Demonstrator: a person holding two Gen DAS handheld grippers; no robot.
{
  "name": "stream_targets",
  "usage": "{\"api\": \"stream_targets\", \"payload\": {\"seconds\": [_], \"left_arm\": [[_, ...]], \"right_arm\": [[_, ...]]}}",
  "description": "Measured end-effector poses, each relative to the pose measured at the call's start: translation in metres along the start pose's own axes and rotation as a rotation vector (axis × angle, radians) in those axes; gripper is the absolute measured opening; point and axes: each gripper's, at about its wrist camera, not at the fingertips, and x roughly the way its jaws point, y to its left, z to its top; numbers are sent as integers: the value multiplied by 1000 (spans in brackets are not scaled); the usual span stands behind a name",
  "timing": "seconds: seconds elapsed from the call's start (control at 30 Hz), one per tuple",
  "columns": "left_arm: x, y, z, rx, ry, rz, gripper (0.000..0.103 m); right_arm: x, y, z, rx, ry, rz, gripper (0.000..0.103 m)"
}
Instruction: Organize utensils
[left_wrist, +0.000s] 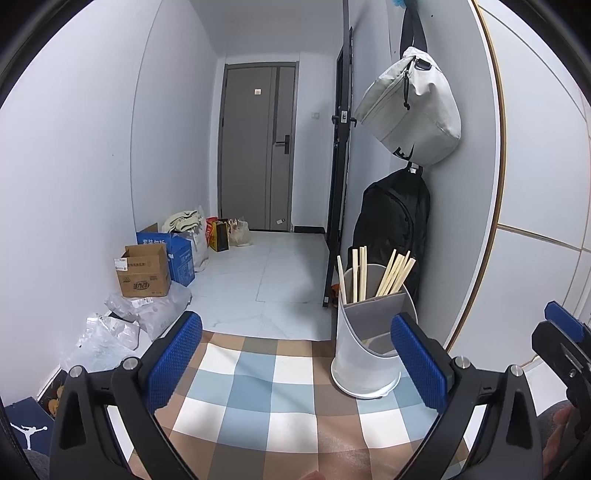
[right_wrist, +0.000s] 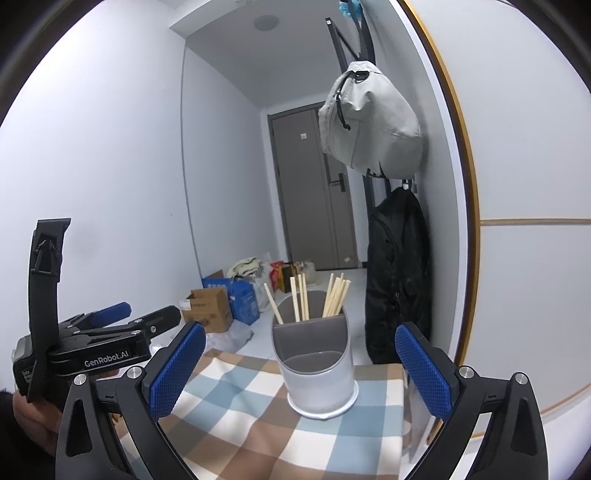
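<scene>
Both grippers level over the table, pointing fwd toward the hallway. Left gripper (left_wrist: 295, 354) spread wide, blue pads (left_wrist: 173, 363) well apart, nothing between them but checked cloth (left_wrist: 258, 391). Right gripper (right_wrist: 301, 365) same story: fingers wide, empty. In the right wrist view the left gripper shows off to the left, held in a hand (right_wrist: 37, 417), higher than the cloth, fingers apart too.

Utensil holder (right_wrist: 319, 373) stands upright on the cloth, grey-white cylinder w/ a divider: tall back compartment, low front one. Chopsticks (right_wrist: 334, 295) in the back section, approx three bunches: a single one leaning left, a few upright mid, a fan leaning right. Front compartment: in the left wrist view a pale stick-like tip shows at its edge, can't tell what.

Holder sits ahead of the right gripper, centred betw its pads, apart from them. For the left gripper it's fwd-right, just past the right pad (left_wrist: 419, 363), not touching.
</scene>
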Motion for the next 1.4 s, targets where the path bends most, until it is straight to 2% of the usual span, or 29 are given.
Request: {"api": "stream_targets", "payload": {"seconds": [1.4], "left_arm": [[0, -7, -2, 10, 12, -10, 100]], "right_arm": [[1, -2, 0, 4, 8, -18, 103]]}}
